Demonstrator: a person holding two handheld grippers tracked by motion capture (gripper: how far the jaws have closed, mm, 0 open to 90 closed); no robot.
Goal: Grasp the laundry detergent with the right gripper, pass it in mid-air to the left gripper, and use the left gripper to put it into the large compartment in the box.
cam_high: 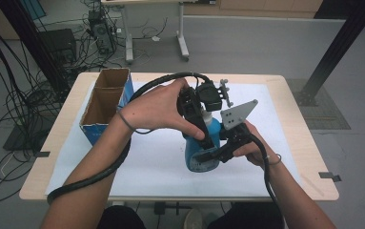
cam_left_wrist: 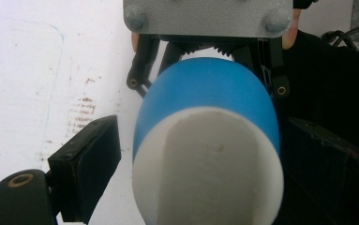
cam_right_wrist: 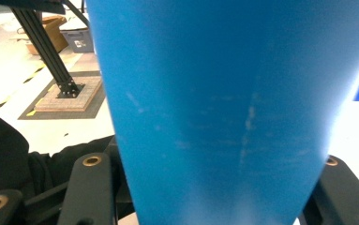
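Note:
A blue bottle (cam_high: 200,162) (cam_left_wrist: 205,86) (cam_right_wrist: 214,108) with a white cap (cam_high: 208,117) (cam_left_wrist: 210,168) stands upright on the white mat (cam_high: 142,167). From the right, my right gripper (cam_high: 205,155) (cam_right_wrist: 217,192) (cam_left_wrist: 207,65) is shut on the bottle's lower body, a black jaw on each side. My left gripper (cam_high: 205,130) (cam_left_wrist: 205,154) comes down over the bottle's top, and the cap sits between its jaws. A narrow gap shows between its left pad (cam_left_wrist: 90,164) and the cap, so it is open.
An open cardboard box (cam_high: 105,101) with blue sides stands at the table's back left. The mat covers most of the wooden table (cam_high: 309,162). Cables and a black frame post (cam_high: 335,52) are on the floor beyond the table.

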